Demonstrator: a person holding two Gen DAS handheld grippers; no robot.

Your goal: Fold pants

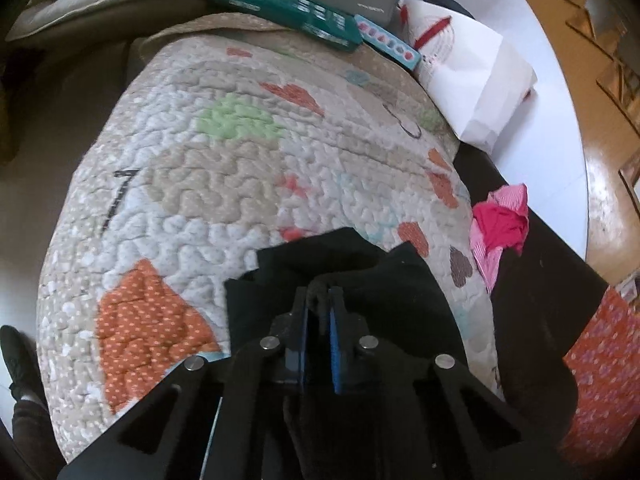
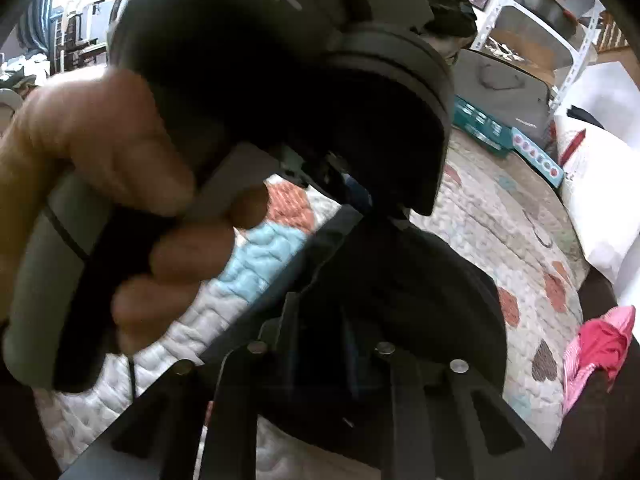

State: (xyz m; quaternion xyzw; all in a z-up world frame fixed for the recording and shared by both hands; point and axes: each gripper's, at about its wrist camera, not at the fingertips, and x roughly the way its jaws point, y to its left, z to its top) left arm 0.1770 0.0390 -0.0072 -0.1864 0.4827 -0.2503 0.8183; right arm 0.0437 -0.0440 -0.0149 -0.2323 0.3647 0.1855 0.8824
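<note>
Daylit room, soft and even, no hard shadows. Strong fisheye bend and black vignette in the corners of both views. Left wrist view: quilt point(image 1: 248, 184) slightly motion-smeared, white table point(image 1: 560, 128) near blown out, glare on the wood floor point(image 1: 600, 184). Right wrist view: heavy blur; the close hand point(image 2: 120, 200) is soft, black pants point(image 2: 400, 280) lose all detail, window area top left overexposed.
</note>
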